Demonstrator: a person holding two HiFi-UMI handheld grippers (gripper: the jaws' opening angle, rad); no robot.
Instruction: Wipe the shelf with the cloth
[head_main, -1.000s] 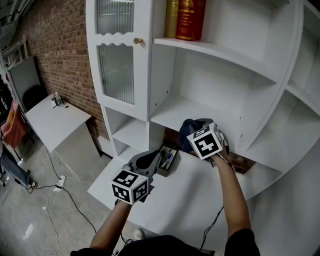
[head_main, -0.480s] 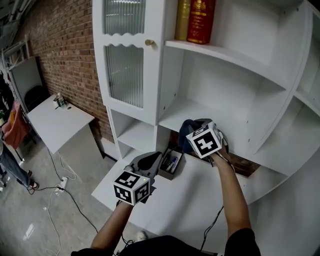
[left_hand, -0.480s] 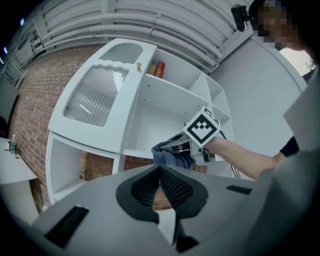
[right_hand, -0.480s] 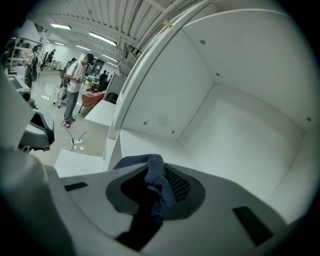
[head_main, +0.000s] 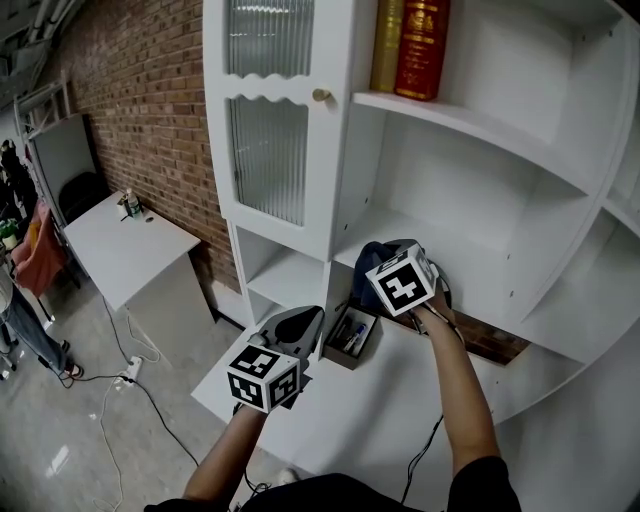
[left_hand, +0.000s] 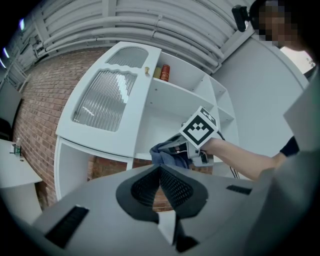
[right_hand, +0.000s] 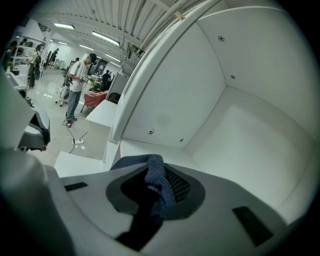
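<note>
Change: little since a second ago; the right gripper (head_main: 388, 262) still sits at the near edge of the shelf (head_main: 452, 262), and the left gripper (head_main: 303, 320) stays low over the counter (head_main: 370, 400).
Cloth: dark blue cloth (right_hand: 156, 176) pinched in the right gripper's jaws, bunched at the shelf's near left edge.
Left gripper: jaws pressed together, nothing between them.
</note>
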